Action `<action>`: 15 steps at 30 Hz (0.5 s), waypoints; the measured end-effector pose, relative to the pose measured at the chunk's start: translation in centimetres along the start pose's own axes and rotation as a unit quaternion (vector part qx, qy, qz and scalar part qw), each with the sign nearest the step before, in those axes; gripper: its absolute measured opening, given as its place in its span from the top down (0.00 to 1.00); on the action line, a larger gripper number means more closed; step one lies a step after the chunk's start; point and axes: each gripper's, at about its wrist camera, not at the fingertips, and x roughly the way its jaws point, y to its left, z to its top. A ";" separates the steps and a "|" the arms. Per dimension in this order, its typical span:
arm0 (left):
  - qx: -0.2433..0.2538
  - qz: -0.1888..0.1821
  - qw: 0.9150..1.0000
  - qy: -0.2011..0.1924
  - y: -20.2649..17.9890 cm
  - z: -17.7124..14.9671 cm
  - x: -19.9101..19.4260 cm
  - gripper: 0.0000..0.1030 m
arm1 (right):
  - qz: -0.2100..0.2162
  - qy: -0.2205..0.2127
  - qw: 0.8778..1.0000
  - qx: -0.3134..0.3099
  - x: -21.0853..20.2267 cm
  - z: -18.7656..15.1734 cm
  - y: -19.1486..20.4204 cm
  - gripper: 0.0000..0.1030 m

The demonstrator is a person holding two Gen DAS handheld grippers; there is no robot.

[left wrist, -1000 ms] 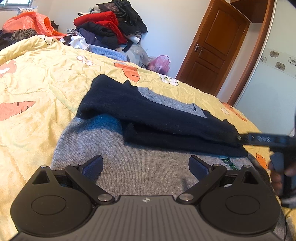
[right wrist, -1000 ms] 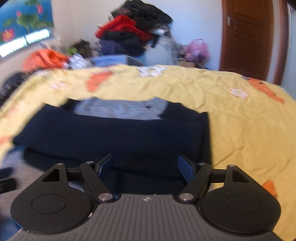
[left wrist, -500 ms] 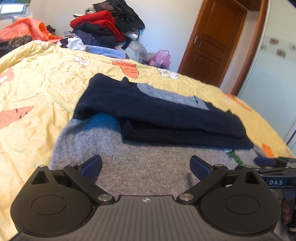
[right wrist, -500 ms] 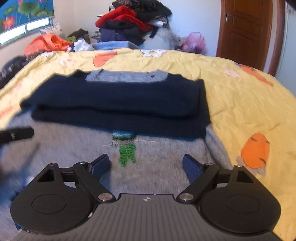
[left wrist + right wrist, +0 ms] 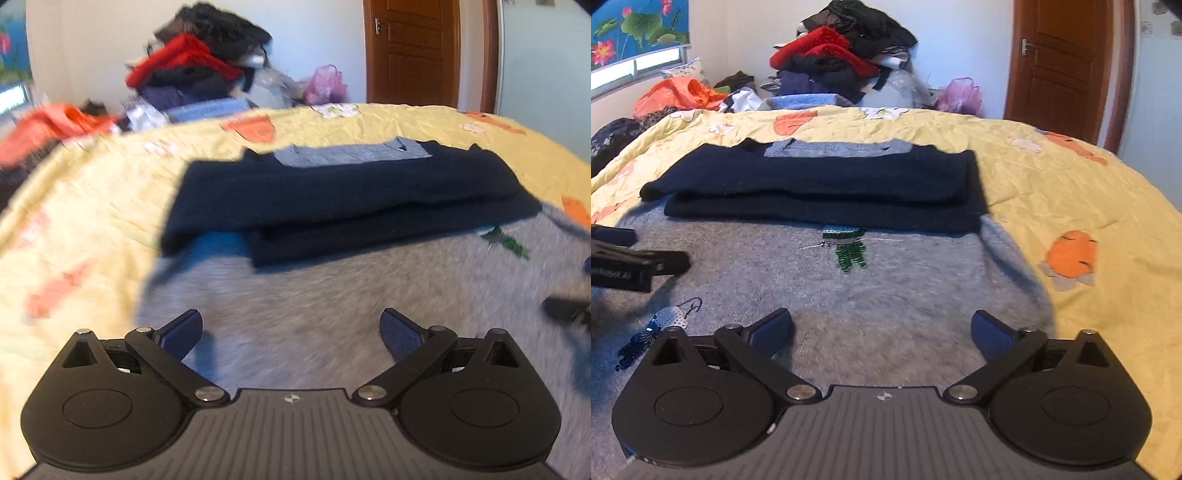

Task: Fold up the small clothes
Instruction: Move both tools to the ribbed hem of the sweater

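Observation:
A small grey sweater (image 5: 886, 288) lies flat on the yellow bed, its navy sleeves (image 5: 820, 188) folded across its upper part. It has a green sequin patch (image 5: 849, 253) and a blue sequin patch (image 5: 665, 321). In the left wrist view the grey body (image 5: 332, 295) and navy sleeves (image 5: 351, 199) fill the middle. My left gripper (image 5: 291, 332) is open and empty, low over the sweater's near left part; its tip shows in the right wrist view (image 5: 635, 267). My right gripper (image 5: 881, 330) is open and empty over the sweater's near right part; it shows blurred in the left wrist view (image 5: 565, 310).
The yellow quilt (image 5: 1071, 192) with orange prints covers the bed. A pile of red and black clothes (image 5: 842, 59) and an orange bag (image 5: 679, 94) lie beyond the far edge. A brown door (image 5: 1067, 62) stands at the back right.
Both grippers have drawn back toward the sweater's near hem. The left one has swung to face the pile. The navy sleeves stay folded.

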 end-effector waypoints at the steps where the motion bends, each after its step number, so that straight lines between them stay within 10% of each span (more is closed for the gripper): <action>1: -0.001 0.007 1.000 -0.002 0.5 -0.4 -0.8 0.00 | 0.002 -0.008 1.000 0.009 -0.9 -0.3 -0.7 0.06; 7: -0.059 -0.010 0.998 0.019 4.3 -4.4 -2.8 0.00 | 0.032 -0.008 0.997 0.074 -3.9 -1.3 -4.2 0.27; 15: -0.079 0.015 0.996 0.045 2.9 -5.7 -6.1 0.00 | 0.015 0.022 0.999 -0.029 -5.7 -4.7 -0.4 0.13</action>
